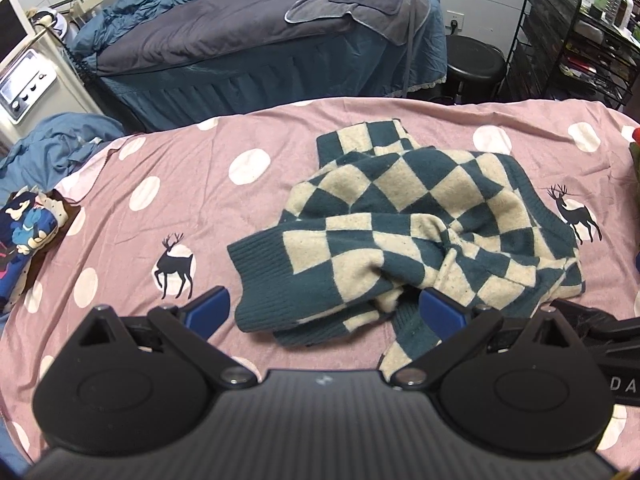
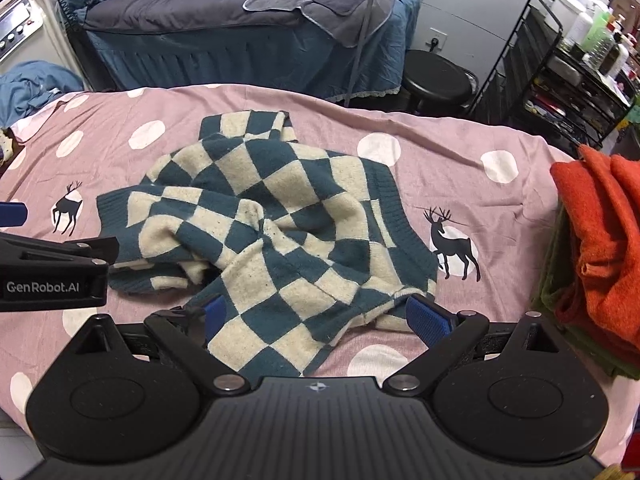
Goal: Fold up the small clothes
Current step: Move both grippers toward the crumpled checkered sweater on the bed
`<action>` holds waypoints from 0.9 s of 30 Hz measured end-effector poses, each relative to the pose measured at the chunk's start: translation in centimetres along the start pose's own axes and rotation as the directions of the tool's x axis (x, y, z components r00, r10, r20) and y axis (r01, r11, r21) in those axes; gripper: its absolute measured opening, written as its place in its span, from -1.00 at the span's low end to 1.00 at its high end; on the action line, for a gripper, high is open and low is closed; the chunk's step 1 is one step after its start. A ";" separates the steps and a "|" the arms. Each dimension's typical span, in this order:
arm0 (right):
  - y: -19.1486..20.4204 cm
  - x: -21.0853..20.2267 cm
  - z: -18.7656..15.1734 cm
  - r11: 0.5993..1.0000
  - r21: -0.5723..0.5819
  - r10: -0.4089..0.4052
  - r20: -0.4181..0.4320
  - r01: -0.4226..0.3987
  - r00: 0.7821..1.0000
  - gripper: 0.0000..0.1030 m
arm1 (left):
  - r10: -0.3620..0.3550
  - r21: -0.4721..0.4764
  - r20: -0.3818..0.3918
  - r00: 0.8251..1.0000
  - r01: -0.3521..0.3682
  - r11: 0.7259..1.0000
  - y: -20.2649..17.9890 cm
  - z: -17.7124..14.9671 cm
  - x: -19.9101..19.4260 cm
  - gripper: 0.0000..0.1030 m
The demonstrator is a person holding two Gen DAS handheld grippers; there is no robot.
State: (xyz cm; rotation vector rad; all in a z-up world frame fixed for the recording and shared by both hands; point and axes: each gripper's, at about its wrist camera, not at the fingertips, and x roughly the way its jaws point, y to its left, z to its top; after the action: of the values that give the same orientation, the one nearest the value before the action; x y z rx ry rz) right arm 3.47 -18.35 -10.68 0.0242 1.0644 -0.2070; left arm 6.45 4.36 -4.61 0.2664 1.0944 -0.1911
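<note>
Hovering low | left hand-held gripper spread wide; right hand-held gripper spread wide | crumpled checkered sweater between fingers

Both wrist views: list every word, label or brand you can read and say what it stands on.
"GenRobot.AI": white letters on the black side of the left claw, seen in the right wrist view.
"DA": cut-off white letters on the black body of the right claw, at the left wrist view's right edge.
Bottles on the black wire rack: labels too small to read.
White appliance panel: markings too blurred to read.
</note>
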 end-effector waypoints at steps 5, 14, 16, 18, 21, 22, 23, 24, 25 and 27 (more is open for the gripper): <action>-0.5 0.1 -0.1 1.000 0.002 0.021 0.007 -0.021 1.000 1.00 | 0.034 0.007 -0.004 0.999 -0.034 0.999 0.0 -0.3 -0.4 1.00; -1.0 0.1 -0.4 0.999 0.021 0.045 0.011 -0.045 0.999 1.00 | 0.015 0.004 -0.012 1.000 -0.015 1.000 -0.5 -0.7 -0.5 1.00; -1.0 0.0 -0.5 0.999 0.026 0.043 0.012 -0.043 0.999 1.00 | 0.011 0.003 -0.010 1.000 -0.011 1.000 -0.6 -0.8 -0.5 1.00; -1.1 0.0 -0.5 0.998 0.036 0.049 0.012 -0.049 0.999 1.00 | 0.004 -0.003 -0.009 1.000 -0.004 1.000 -0.6 -0.9 -0.4 1.00; -1.1 0.0 -0.6 0.998 0.040 0.048 0.015 -0.049 0.999 1.00 | -0.016 -0.015 -0.003 1.000 0.016 1.000 -0.6 -1.1 -0.2 1.00; -1.1 0.0 -0.6 0.998 0.039 0.046 0.016 -0.046 0.999 1.00 | -0.019 -0.018 -0.002 1.000 0.019 1.000 -0.6 -1.2 -0.2 1.00; -1.0 -0.1 -0.6 0.998 0.040 0.046 0.017 -0.047 0.999 1.00 | -0.023 -0.022 0.006 1.000 0.023 0.999 -0.5 -1.2 -0.2 1.00; -1.1 -0.1 -0.7 0.998 0.042 0.048 0.019 -0.049 0.999 1.00 | -0.026 -0.024 0.011 1.000 0.026 0.999 -0.5 -1.3 -0.2 1.00; -1.1 -0.1 -0.7 0.998 0.044 0.051 0.020 -0.052 0.998 1.00 | -0.027 -0.024 0.017 0.999 0.028 0.999 -0.4 -1.4 -0.2 1.00; -1.3 -0.2 -0.8 0.997 0.047 0.057 0.024 -0.059 0.998 1.00 | -0.026 -0.016 0.025 0.999 0.027 1.000 -0.5 -1.5 -0.2 1.00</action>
State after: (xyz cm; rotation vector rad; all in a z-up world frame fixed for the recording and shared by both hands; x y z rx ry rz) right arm 2.49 -19.45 -10.76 0.0950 1.0344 -0.1796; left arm 4.94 4.37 -5.10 0.2349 1.0753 -0.2086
